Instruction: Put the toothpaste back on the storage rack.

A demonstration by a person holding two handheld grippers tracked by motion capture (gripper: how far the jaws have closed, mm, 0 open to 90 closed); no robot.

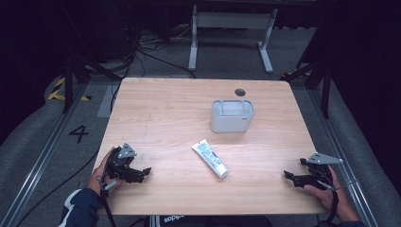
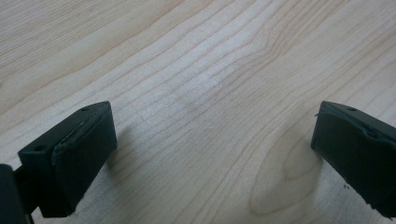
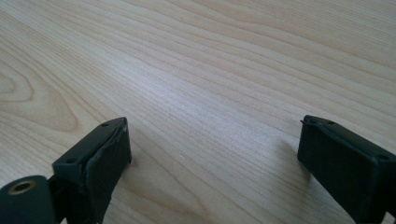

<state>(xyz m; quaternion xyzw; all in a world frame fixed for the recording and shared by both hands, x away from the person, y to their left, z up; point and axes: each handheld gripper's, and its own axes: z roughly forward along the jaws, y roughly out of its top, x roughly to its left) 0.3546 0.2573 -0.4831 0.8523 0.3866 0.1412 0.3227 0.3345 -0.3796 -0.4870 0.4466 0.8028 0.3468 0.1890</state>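
We note the tube (image 1: 210,158) lying diagonally mid-bench, probably slightly nearer the left gripper (image 1: 142,173) than the right gripper (image 1: 289,177), both with jaws wide apart, holding nothing.

Matt wood-grain table (image 1: 161,113), glossy plastic tube (image 1: 210,158)

wood table (image 1: 156,109), white tube (image 1: 210,158), grey caddy, maybe plastic (image 1: 231,116)
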